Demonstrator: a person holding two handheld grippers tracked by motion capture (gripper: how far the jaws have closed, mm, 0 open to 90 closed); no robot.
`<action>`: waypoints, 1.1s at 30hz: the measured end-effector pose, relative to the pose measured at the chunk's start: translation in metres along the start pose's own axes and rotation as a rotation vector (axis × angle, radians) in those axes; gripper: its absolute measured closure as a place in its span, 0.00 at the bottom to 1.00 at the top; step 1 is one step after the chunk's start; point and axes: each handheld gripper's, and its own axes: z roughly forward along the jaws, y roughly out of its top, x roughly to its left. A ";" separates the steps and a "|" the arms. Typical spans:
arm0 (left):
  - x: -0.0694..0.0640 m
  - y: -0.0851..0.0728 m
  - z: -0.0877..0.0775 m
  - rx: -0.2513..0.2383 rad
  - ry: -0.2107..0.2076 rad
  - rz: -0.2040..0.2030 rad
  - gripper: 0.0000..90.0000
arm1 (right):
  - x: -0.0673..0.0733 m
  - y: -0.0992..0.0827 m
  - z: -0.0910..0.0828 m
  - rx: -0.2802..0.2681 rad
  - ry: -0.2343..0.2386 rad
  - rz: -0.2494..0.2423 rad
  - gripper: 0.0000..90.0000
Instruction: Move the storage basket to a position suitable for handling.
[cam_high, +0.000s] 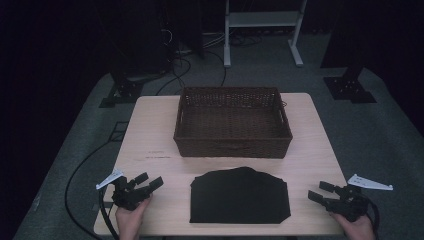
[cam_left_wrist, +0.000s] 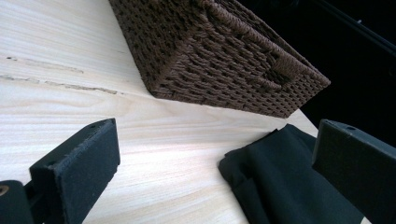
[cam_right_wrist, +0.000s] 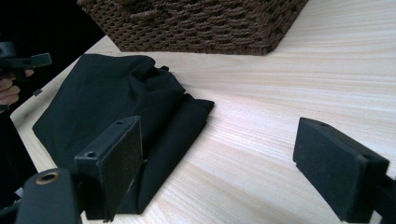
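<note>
Free room and obstacles on the bench (cam_high: 150, 130).
Bare wood lies left and right of the folded black cloth (cam_high: 240, 195) at lower centre, and in a strip between cloth and wicker basket (cam_high: 232, 145). The basket's walls block the upper centre; open margins run past both its sides.

The table (cam_high: 150, 130) is viewed from above and forward in the high view. Low, close views along the tabletop are given by both gripper cameras; the basket (cam_left_wrist: 224, 56) and cloth (cam_right_wrist: 107, 98) are shared from opposite sides.
</note>
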 end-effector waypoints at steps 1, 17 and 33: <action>-0.001 0.000 0.002 0.001 -0.003 -0.003 0.00 | 0.000 0.000 0.000 0.003 -0.001 -0.002 0.17; -0.014 -0.007 0.016 0.050 -0.053 -0.001 0.00 | 0.015 0.006 0.014 0.016 0.009 0.010 0.17; -0.038 -0.020 0.042 0.167 -0.084 0.010 0.00 | 0.031 0.006 0.046 0.125 0.051 0.032 0.17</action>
